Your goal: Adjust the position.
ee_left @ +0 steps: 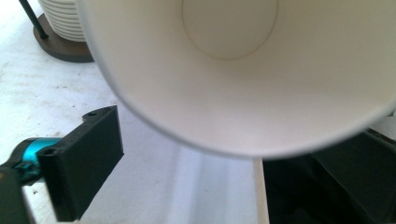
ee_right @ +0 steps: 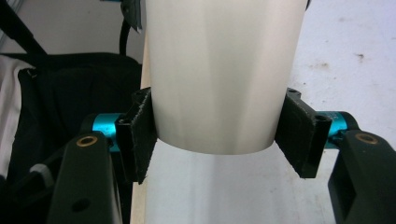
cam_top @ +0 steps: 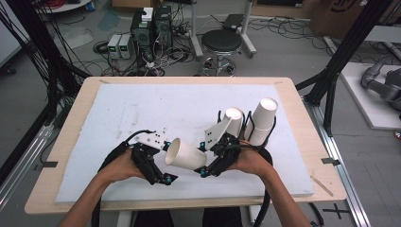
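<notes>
**Paper cup held on its side over a foam-topped counter**

Foam sheet [cam_top: 142, 113], white and scuffed with small dark specks, covers most of the pale wooden counter [cam_top: 71, 123], whose bare edge frames it on all sides; a strip of dark tape [cam_top: 46, 165] sits on the left edge. Behind the counter the grey floor carries a tangle of cables, two black computer towers [cam_top: 151, 28], small grey boxes [cam_top: 119, 46] and a round black stool [cam_top: 222, 41]; black frame posts rise at both sides of the room.

The right claw [cam_top: 204, 165] is clamped on a white paper cup [cam_top: 185, 155] near its base, one black pad pressed to each side, as the right gripper view shows [ee_right: 219, 74]; the cup lies tilted on its side above the foam, between the two hands, with its mouth turned toward the left claw [cam_top: 166, 163]. The left gripper view looks straight into the cup's open mouth [ee_left: 243, 79]; one jaw of the left claw stands clear at the lower left, apart from the rim, the other is hidden, so I cannot tell how wide that claw stands.

Beyond the right hand [cam_top: 250, 161], two stacks of white cups [cam_top: 262, 120] lean in a dark wire holder at the right of the foam.
</notes>
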Tool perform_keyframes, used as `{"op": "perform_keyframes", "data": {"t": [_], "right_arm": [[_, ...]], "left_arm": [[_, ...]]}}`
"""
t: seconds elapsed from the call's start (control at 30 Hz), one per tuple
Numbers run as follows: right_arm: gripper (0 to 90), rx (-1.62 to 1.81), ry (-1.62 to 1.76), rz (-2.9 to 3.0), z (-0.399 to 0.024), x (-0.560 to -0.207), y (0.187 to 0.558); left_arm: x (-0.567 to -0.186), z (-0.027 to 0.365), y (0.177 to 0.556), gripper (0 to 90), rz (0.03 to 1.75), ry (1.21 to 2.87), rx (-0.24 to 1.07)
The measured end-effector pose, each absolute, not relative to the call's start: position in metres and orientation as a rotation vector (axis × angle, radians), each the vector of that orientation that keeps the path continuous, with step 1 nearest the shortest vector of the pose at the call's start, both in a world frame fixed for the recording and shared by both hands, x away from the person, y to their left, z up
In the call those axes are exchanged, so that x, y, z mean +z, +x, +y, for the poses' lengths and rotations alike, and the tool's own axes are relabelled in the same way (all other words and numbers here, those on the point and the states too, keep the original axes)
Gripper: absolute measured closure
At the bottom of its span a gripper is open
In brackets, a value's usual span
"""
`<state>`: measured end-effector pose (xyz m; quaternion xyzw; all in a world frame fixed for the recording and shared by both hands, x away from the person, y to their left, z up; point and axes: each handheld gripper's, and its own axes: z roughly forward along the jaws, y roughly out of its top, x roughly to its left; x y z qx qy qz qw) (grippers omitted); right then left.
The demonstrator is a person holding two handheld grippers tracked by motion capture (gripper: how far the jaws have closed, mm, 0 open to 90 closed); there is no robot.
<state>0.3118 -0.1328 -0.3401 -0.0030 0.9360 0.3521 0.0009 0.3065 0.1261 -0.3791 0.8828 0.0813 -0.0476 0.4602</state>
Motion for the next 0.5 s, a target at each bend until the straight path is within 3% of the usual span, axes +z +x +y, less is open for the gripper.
{"op": "perform_keyframes", "data": {"t": [0.5], "right_arm": [[36.0,1.322,0.054,2.863,-0.151,-0.356,0.309]], "left_arm": [[-0.391,0.136,0.301,2.9,0.248,1.989,-0.102]]}}
